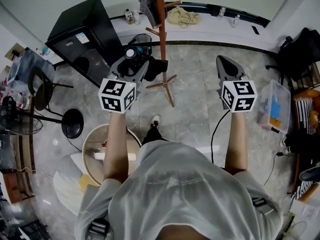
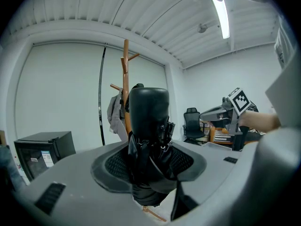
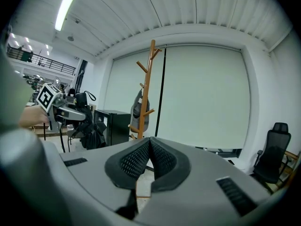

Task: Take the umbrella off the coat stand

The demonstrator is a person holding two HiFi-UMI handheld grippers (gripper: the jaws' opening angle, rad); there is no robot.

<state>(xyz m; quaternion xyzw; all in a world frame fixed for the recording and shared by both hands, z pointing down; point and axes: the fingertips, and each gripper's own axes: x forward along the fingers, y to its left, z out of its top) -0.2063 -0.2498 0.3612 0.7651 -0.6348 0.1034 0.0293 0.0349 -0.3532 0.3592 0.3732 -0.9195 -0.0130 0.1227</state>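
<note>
Left gripper (image 2: 148, 167): jaws clamped on the folded black umbrella (image 2: 148, 126), its blunt handle end standing up between them.
Umbrella location: off the wooden coat stand (image 1: 161, 34), held just left of its pole in the head view.
Right gripper (image 3: 149, 145): jaws pressed together, nothing between them.
Coat stand: a grey garment (image 3: 139, 108) hangs on it.
Writing: sticker on the black mini fridge (image 1: 82, 39), print too small to read.

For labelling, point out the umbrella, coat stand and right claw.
umbrella (image 2: 148, 109), left gripper view, its rounded black end.
coat stand (image 3: 146, 84), right gripper view, its wooden pole.
right claw (image 3: 149, 146), right gripper view, where its tips meet.
</note>
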